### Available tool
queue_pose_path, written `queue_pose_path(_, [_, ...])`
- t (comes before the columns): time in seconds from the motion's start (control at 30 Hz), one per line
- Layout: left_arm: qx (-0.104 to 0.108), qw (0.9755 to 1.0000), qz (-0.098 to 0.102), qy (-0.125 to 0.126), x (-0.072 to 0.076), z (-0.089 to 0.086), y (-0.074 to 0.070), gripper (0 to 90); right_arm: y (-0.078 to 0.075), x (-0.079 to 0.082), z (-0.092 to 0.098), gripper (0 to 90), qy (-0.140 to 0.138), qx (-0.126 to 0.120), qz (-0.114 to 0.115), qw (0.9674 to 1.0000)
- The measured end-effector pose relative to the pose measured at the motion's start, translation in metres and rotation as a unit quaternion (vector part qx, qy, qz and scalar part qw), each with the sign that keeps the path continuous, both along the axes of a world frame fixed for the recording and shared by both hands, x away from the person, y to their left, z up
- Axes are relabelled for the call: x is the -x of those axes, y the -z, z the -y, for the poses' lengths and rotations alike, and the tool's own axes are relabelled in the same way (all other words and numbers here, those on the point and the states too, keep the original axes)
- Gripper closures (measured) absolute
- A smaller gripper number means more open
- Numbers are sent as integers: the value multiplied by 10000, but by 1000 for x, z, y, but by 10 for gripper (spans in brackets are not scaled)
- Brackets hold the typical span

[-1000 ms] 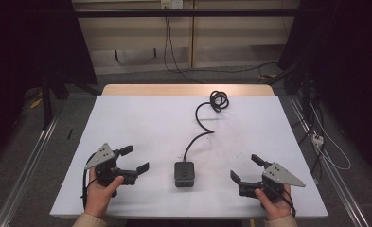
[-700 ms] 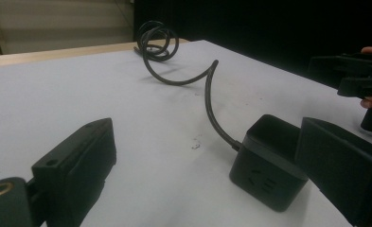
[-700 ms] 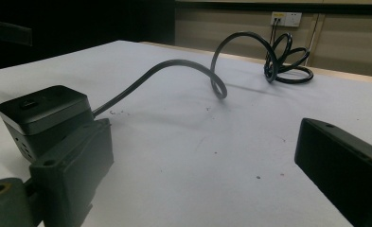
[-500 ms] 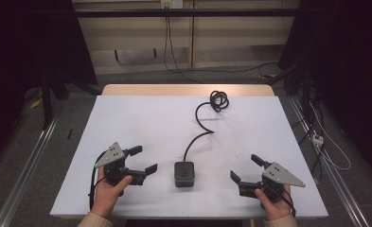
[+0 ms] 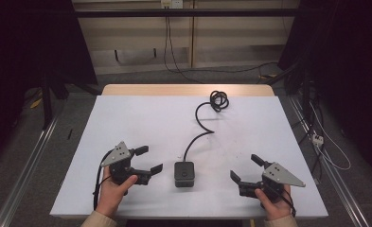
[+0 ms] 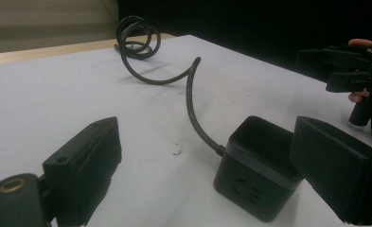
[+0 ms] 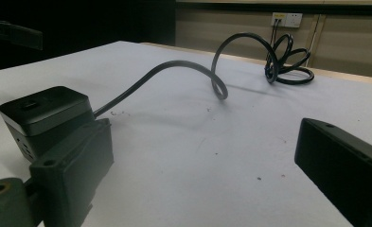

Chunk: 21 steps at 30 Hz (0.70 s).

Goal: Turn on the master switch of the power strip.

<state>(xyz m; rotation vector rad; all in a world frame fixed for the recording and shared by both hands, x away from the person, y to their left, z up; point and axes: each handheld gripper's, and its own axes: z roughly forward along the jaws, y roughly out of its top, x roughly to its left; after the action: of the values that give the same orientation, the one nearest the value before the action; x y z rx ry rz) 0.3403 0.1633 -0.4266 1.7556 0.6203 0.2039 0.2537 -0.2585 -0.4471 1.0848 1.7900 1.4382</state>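
A black cube power socket [image 5: 184, 174] sits near the table's front middle, also seen in the left gripper view as the cube [image 6: 257, 168] and in the right gripper view as the cube [image 7: 44, 117]. Its black cable [image 5: 200, 127] curves back to a coil [image 5: 219, 100] near the far edge. My left gripper [image 5: 148, 160] is open just left of the cube, held in a hand. My right gripper [image 5: 246, 169] is open to the cube's right, nothing between its jaws. The right gripper [image 6: 344, 71] appears far off in the left gripper view.
The white table top [image 5: 141, 118] ends in a wooden strip [image 5: 188, 90] at the far edge. Cables [image 5: 174, 47] hang from a wall socket behind. Metal rails [image 5: 27, 156] run along the floor on both sides.
My left gripper has moved right and a little toward the front, closing in on the cube. The right gripper and the cube have stayed still.
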Motion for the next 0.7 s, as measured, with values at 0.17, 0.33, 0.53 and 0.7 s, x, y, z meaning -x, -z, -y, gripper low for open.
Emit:
queue_pose_path(0.17, [-17,10000,-9,90,0,3,0,127,0,0,0,47,0,-2,1,10000])
queue_pose_path(0.33, [-71,9997,-22,254,0,8,0,220,0,0,0,47,0,-4,-2,10000])
queue_pose_path(0.53, [-95,9991,-20,401,0,11,0,323,0,0,0,47,1,-1,5,10000])
queue_pose_path(0.7, [-153,9984,-36,543,0,15,-2,429,-1,0,1,47,6,6,15,10000])
